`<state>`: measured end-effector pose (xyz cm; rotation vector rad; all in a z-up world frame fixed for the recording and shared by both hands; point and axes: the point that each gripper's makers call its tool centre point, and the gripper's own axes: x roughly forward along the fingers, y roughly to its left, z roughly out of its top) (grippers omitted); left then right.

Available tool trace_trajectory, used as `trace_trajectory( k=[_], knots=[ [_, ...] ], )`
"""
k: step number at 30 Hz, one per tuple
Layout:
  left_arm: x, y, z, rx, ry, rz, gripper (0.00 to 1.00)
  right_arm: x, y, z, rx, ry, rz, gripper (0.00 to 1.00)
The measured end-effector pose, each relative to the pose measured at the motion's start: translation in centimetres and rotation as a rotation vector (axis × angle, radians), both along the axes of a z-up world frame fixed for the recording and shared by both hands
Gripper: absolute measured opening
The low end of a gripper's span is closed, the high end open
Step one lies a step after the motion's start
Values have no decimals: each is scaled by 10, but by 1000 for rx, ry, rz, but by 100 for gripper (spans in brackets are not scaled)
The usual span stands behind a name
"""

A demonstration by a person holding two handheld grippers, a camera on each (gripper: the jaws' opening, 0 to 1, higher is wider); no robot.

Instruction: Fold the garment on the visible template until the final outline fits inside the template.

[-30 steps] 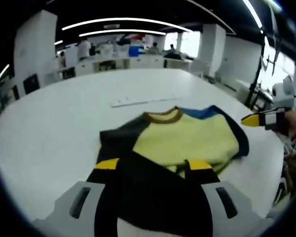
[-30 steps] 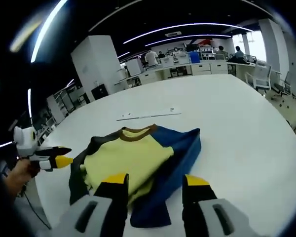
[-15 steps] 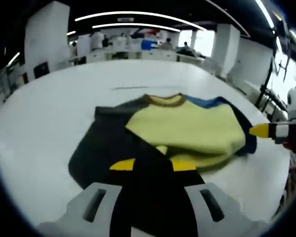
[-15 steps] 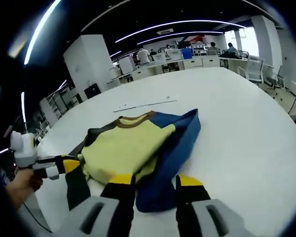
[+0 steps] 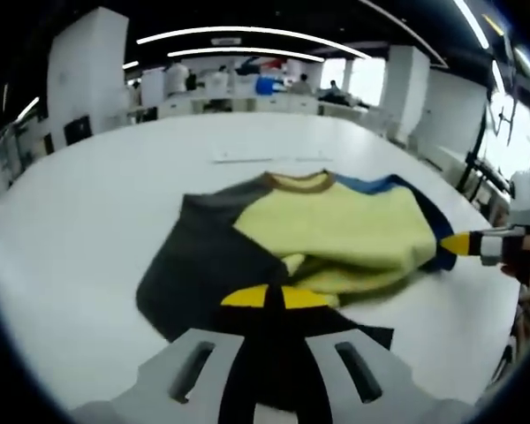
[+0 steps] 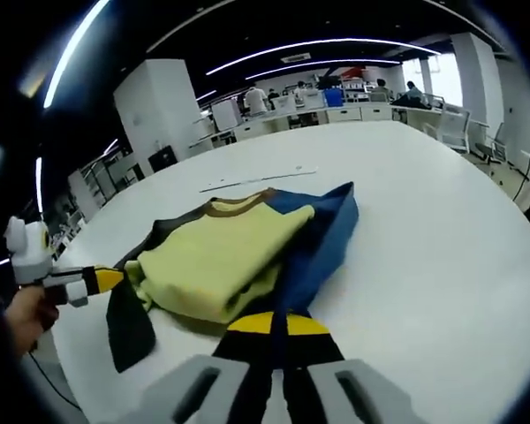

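The garment (image 5: 353, 234) lies on the white table (image 5: 79, 230): yellow body, brown collar, black sleeve (image 5: 203, 265), blue sleeve (image 6: 322, 238). The yellow body is bunched into a fold across the middle. In the left gripper view my left gripper (image 5: 275, 298) is shut on the black sleeve's end, which runs down between its jaws. In the right gripper view my right gripper (image 6: 278, 323) is shut on the blue sleeve's end. The right gripper (image 5: 460, 244) enters the left gripper view from the right; the left gripper (image 6: 106, 279) enters the right gripper view from the left. A thin white strip (image 5: 269, 158) lies beyond the collar.
The table edge (image 5: 499, 340) runs close on the right of the left gripper view. A hand (image 6: 26, 314) holds the left gripper. Bare tabletop (image 6: 442, 238) stretches beyond and beside the garment. Desks, chairs and people stand far behind.
Both grippers went from open to shut, each closing on its sleeve end. Both sleeves have been drawn down towards the cameras, and the yellow body has bunched up more.
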<state>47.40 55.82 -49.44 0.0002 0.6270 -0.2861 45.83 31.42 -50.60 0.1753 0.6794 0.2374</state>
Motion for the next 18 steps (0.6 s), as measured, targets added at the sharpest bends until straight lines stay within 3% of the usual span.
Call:
trace_trajectory(
  k=[11,18],
  knots=[
    [-7,22,11,6,-5,5,0,2,-9,20,-16,-43,10,0],
    [0,49,21,44,-28,25,0,7,-36,34,-87,-73,7,0]
  ],
)
